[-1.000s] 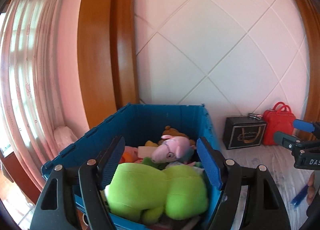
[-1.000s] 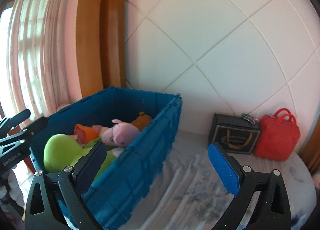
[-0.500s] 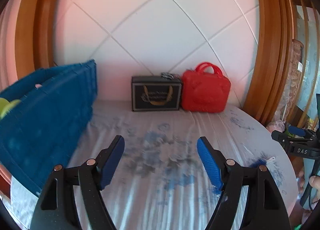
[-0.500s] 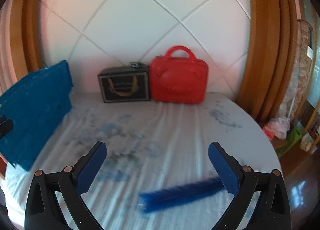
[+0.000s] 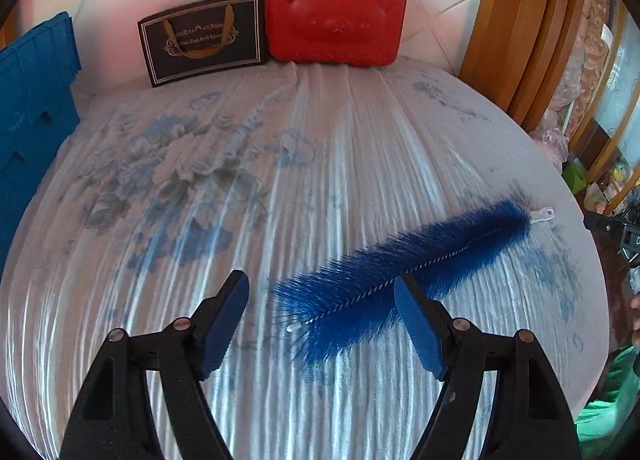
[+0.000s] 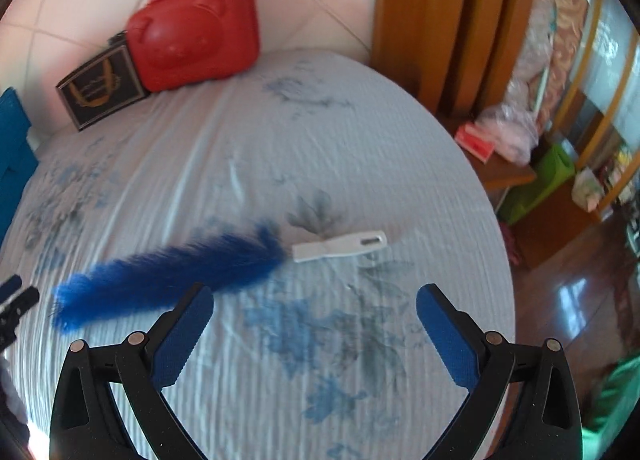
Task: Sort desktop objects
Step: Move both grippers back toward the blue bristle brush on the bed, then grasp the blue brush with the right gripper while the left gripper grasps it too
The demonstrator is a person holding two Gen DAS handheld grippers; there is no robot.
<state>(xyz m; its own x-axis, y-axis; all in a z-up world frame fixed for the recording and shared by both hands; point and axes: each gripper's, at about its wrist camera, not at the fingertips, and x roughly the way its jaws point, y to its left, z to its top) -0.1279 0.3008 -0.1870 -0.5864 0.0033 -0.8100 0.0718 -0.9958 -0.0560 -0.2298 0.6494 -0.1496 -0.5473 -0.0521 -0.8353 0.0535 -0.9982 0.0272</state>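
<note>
A long blue bristle brush (image 5: 404, 264) with a white handle (image 6: 340, 246) lies across the round table's blue-flowered cloth (image 5: 240, 164). My left gripper (image 5: 322, 300) hovers open over the brush's bristle tip, which reaches between its fingers without touching the pads. My right gripper (image 6: 314, 308) is open and empty, above the cloth just short of the white handle, with the bristles passing behind its left finger (image 6: 184, 330). The blue bin (image 5: 32, 100) stands at the table's left edge.
A red bear-face case (image 5: 334, 8) and a dark gift bag (image 5: 204, 40) stand against the tiled wall at the back. A wooden frame (image 5: 516, 32) rises on the right. Beyond the table's right edge is a low shelf (image 6: 500, 164) with clutter and a shiny wooden floor.
Both grippers swung right, away from the bin of plush toys, and tilted down toward the table. The blue brush, first barely visible, now lies right under them.
</note>
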